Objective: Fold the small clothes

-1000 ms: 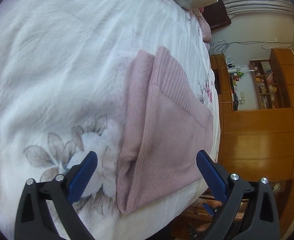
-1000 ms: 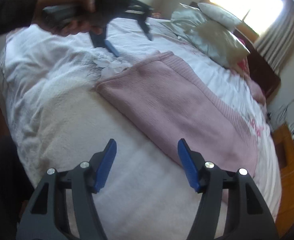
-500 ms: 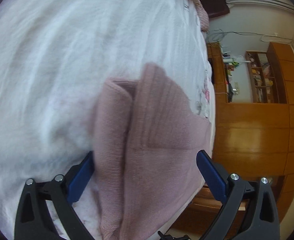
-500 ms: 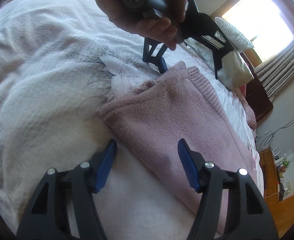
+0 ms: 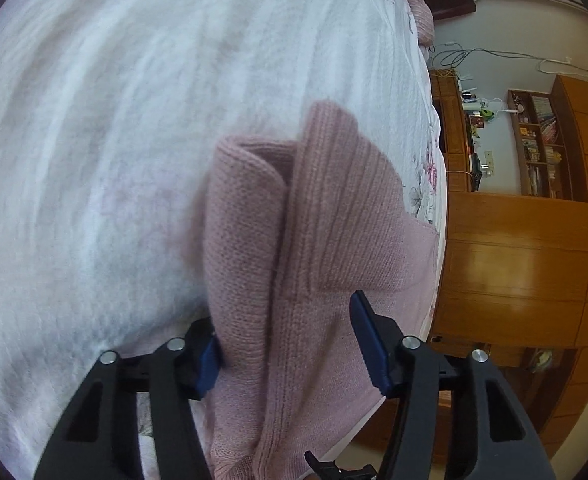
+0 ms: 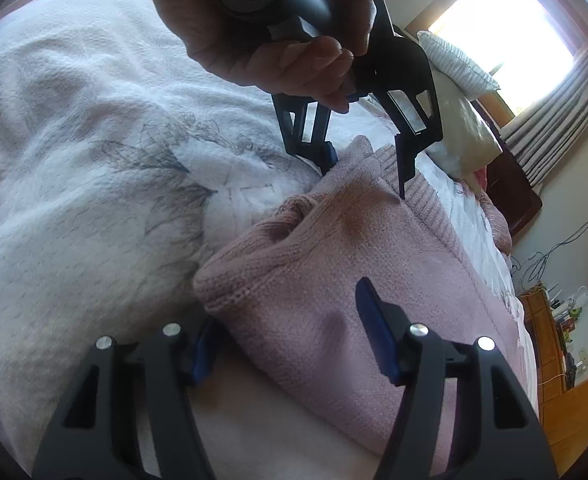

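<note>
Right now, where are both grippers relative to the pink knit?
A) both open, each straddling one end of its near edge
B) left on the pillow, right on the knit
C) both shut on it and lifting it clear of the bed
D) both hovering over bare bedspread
A. The left gripper and the right gripper each have blue pads set apart with the pink knit between them, the knit lying on the bedspread.

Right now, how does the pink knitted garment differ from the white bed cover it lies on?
The pink garment is plain-coloured knit with a ribbed band; the white bed cover carries a grey flower print. The pink garment is folded into layers, its edge bunched up; the white bed cover lies spread out beneath it. Both are soft fabric.
</note>
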